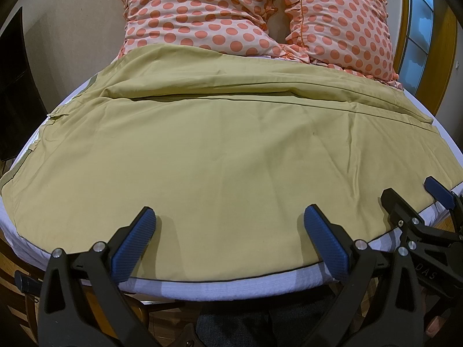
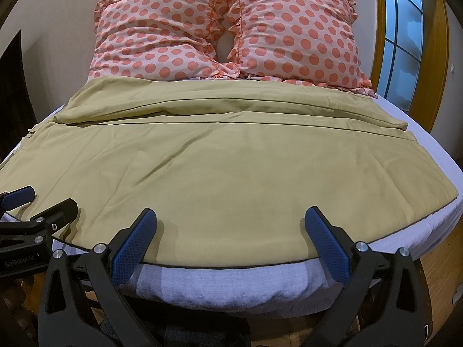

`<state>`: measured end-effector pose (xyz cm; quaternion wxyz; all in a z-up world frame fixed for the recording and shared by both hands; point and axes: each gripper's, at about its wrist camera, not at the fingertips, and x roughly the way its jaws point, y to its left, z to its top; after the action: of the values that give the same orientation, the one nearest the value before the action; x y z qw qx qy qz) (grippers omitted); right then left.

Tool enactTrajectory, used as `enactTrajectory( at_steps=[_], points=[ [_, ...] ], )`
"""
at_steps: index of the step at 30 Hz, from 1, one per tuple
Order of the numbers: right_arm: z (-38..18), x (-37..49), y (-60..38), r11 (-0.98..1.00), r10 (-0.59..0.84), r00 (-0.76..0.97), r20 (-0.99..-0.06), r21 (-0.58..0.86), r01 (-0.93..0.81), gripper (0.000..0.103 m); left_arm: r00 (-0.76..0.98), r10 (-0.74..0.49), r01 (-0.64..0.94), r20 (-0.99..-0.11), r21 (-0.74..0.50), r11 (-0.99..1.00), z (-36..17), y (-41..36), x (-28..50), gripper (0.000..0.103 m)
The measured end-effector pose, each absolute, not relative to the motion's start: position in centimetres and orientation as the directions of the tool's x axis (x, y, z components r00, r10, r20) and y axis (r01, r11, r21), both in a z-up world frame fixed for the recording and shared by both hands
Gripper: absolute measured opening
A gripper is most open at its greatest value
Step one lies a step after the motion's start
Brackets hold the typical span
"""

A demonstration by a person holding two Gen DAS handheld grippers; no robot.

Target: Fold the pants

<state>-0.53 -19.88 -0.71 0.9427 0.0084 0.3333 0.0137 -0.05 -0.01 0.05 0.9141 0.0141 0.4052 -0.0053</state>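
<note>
The left gripper (image 1: 230, 225) had a matte black frame with angular, ribbed arms, silver round-headed screws at the pivots, and blue finger pads (image 1: 136, 245) with a fine cross-hatched texture. The right gripper (image 2: 231, 227) was built the same: black arms, silver screws, blue textured pads (image 2: 325, 245). White lettering, "GenRobot.AI" and "DAS", marked the black housings.

I see the olive-yellow pants (image 1: 220, 150) spread flat across the bed, legs lying side by side, lightly creased, their near edge along the mattress's front edge.
</note>
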Motion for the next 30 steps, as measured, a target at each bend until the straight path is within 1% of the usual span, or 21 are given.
enactTrajectory(
  at_steps=[19, 30],
  points=[
    [-0.84, -0.86, -19.88, 0.999, 0.035, 0.784, -0.620, 0.025, -0.024, 0.102, 0.676, 0.002, 0.022, -0.737, 0.022, 1.000, 0.06, 0.00, 0.05, 0.101],
    [-0.75, -0.96, -19.72, 0.999, 0.037, 0.799, -0.600, 0.025, -0.028, 0.102, 0.688, 0.001, 0.025, -0.725, 0.024, 0.999, 0.40, -0.16, -0.01, 0.101]
  ],
)
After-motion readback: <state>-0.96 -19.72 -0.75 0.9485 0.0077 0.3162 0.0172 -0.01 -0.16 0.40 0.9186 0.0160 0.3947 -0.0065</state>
